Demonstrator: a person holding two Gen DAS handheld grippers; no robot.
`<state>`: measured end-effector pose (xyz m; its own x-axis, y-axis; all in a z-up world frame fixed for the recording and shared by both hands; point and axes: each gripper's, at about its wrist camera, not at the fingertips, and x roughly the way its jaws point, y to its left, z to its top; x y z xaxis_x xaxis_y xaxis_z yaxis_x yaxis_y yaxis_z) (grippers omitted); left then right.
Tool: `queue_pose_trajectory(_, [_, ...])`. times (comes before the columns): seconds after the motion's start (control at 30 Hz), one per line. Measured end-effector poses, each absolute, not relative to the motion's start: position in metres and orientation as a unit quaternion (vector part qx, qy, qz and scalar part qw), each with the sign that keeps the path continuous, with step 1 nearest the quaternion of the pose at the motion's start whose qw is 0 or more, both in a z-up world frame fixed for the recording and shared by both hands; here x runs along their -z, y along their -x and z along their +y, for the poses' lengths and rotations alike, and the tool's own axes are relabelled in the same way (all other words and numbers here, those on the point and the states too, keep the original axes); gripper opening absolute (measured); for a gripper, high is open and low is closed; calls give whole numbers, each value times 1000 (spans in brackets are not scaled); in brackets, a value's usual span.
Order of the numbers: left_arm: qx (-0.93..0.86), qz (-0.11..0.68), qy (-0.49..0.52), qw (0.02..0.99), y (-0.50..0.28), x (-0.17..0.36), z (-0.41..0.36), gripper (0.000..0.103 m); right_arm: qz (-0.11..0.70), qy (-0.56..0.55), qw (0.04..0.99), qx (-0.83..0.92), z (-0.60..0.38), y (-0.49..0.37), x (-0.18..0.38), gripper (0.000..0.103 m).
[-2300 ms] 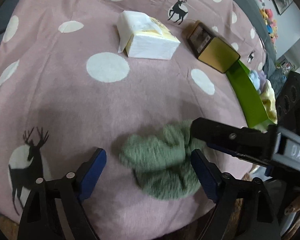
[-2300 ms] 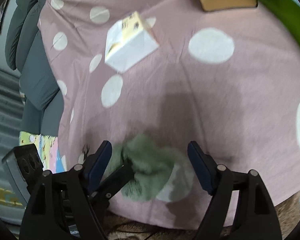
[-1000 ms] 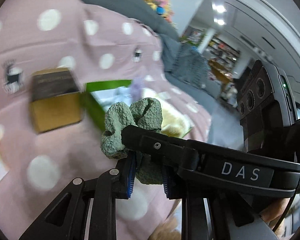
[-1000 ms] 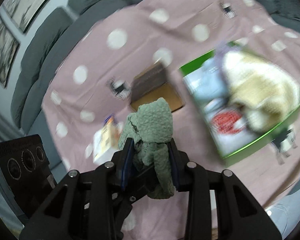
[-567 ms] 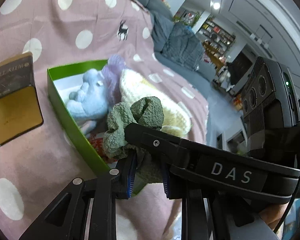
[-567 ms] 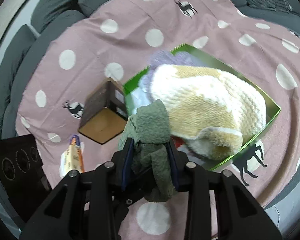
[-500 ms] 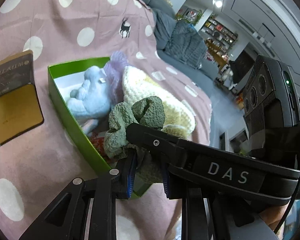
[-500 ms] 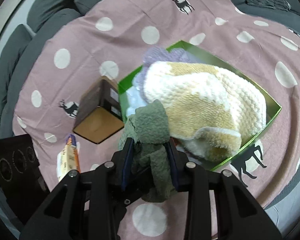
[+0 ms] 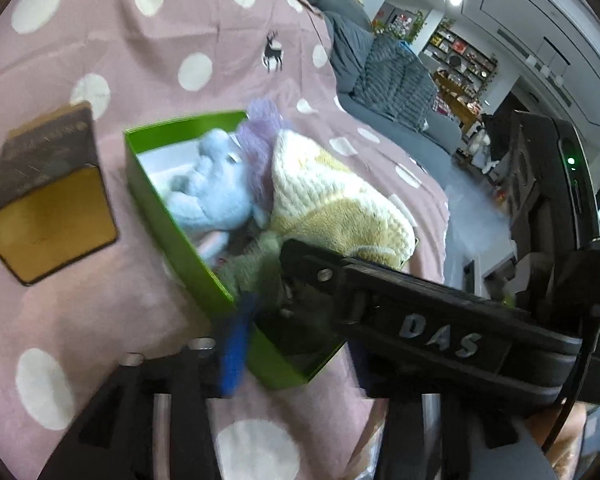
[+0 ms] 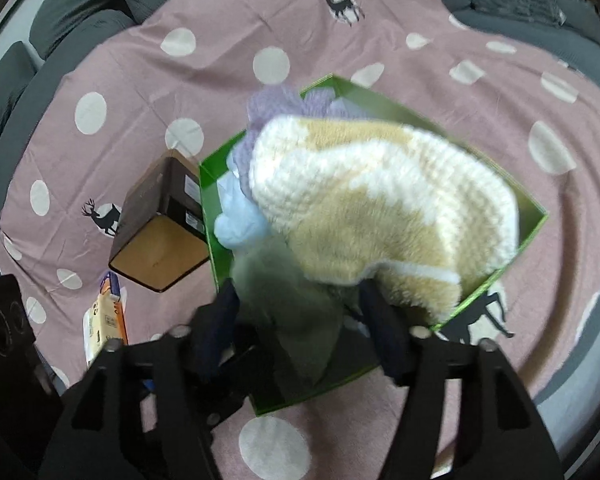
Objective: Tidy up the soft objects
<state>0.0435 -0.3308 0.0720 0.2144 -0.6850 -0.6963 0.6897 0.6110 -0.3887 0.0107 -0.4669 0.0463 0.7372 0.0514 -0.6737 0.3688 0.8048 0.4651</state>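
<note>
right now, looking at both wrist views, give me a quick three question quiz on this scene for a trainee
1. True or false: the green cloth is over the near corner of the green box.
2. Which thing stands outside the box, beside its left wall? A) cream and tan knit hat B) brown and gold carton C) light blue plush
3. Fill in: the right gripper has just been opening, and its pads are ___ the cloth.

Key: 1 true. 2 B. 3 clear of: the cloth, blurred, hangs between the spread fingers with a gap on each side.
</note>
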Motion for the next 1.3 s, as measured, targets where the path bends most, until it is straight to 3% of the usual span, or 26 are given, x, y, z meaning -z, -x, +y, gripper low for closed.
queue_pose_trajectory(0.07, [438,430,4,789,-41,-81,-319,78,343,-289,888,97,-464,-4,-57,76])
queue_pose_trajectory(0.13, [435,413,12,800,-37,-93,-303,79,336,-275,895,106,-459,1,-68,84])
queue_pose_trajectory(0.2, [427,399,15,811,-35,-101,-291,84,327,-259,902,114,-453,6,-79,86])
queue_pose_trajectory(0.53, [334,352,108,867,-36,-135,-157,85,295,-183,932,100,-381,9,-127,93])
queue_pose_trajectory(0.73, [184,339,132,913,-36,-138,-55,87,301,-124,943,72,-316,-14,-137,95])
queue_pose_trajectory(1.0, [20,367,160,916,-38,-95,57,87,343,-94,934,-37,-221,-85,-133,96])
queue_pose_trajectory(1.3, [-37,419,220,880,-46,-14,114,87,439,-49,890,-113,-110,-215,-95,94])
